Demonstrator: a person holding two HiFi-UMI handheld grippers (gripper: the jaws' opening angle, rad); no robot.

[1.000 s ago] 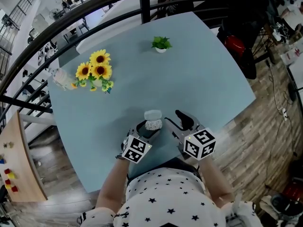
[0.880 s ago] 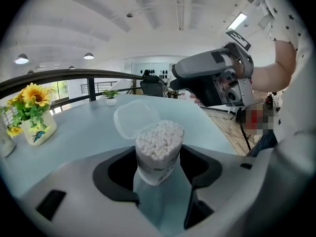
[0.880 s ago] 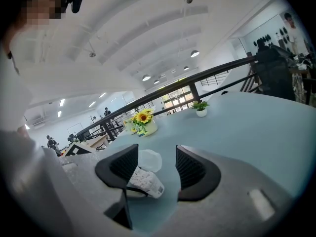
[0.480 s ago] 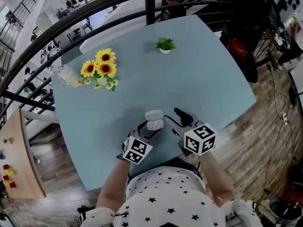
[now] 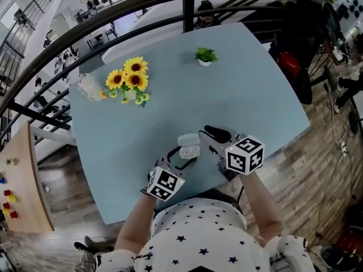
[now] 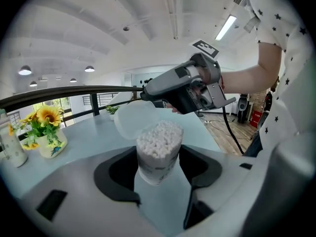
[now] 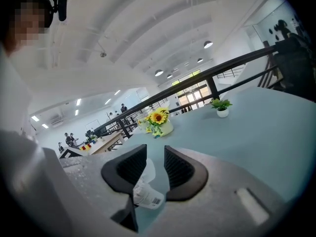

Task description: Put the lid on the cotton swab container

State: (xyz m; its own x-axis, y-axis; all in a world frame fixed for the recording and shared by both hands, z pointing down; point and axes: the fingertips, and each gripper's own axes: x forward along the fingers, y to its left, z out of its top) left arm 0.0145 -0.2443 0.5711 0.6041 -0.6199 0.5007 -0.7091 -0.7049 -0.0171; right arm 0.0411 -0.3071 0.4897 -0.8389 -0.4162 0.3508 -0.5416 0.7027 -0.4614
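Observation:
In the left gripper view a clear cotton swab container [image 6: 158,149], full of white swabs, stands upright with my left gripper [image 6: 158,168] shut on its sides. Its translucent lid [image 6: 134,120] tilts open at the far left of the rim. In the head view the container [image 5: 190,152] hangs above the table's near edge. My right gripper [image 5: 205,136] reaches in from the right behind the lid [image 5: 186,139]. Its jaws have just been closing and now stand narrow. In the right gripper view the lid [image 7: 148,171] rests against the left pad, and a gap shows to the right pad.
The blue table [image 5: 244,101] carries a sunflower vase [image 5: 131,84], a clear bottle [image 5: 89,87] at the far left and a small potted plant [image 5: 205,55] at the far side. A dark railing [image 5: 142,7] curves behind the table. Wooden floor lies to the right.
Both grippers have risen a little with the container. The right gripper has swung left toward the lid and its jaws have narrowed.

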